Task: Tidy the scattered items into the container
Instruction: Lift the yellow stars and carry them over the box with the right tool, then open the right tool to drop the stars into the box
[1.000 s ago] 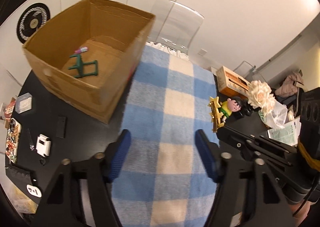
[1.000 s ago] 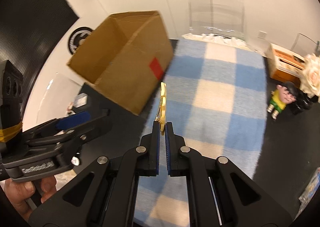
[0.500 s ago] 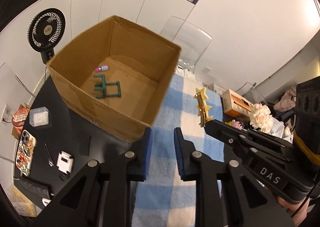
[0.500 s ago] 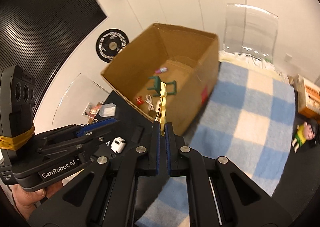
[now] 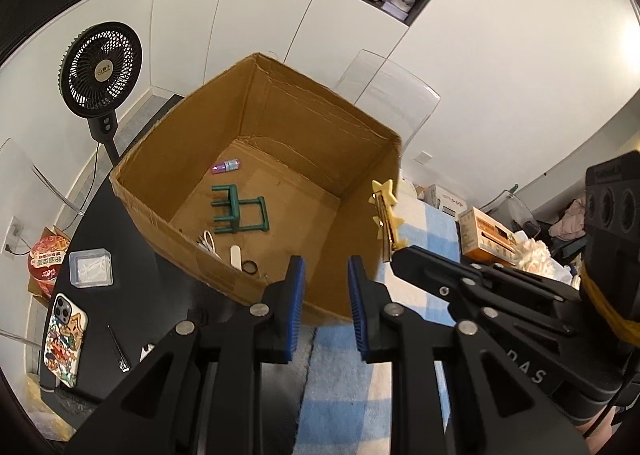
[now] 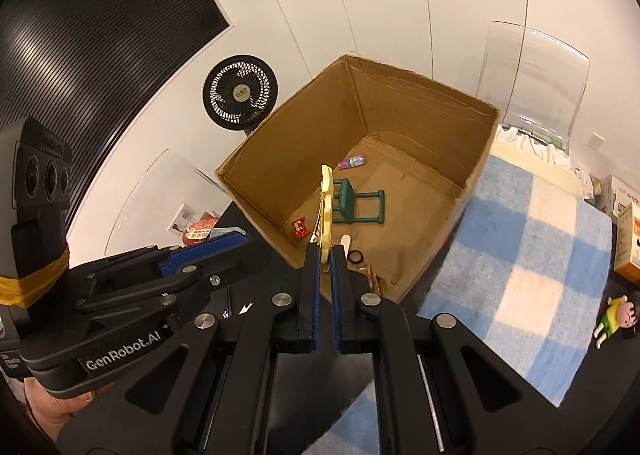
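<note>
Right gripper pinches my yellow star clip tight, its long side sticking straight out over the near edge of the cardboard box. Nothing blocks the drop. Below lie a green toy chair and a black ring. Left gripper is nearly closed, holding nothing, just beside.

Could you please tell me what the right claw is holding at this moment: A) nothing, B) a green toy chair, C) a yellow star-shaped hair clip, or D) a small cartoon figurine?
C: the right claw is shut on the yellow star-shaped hair clip, which sticks up from its pads over the open brown cardboard box.
</note>
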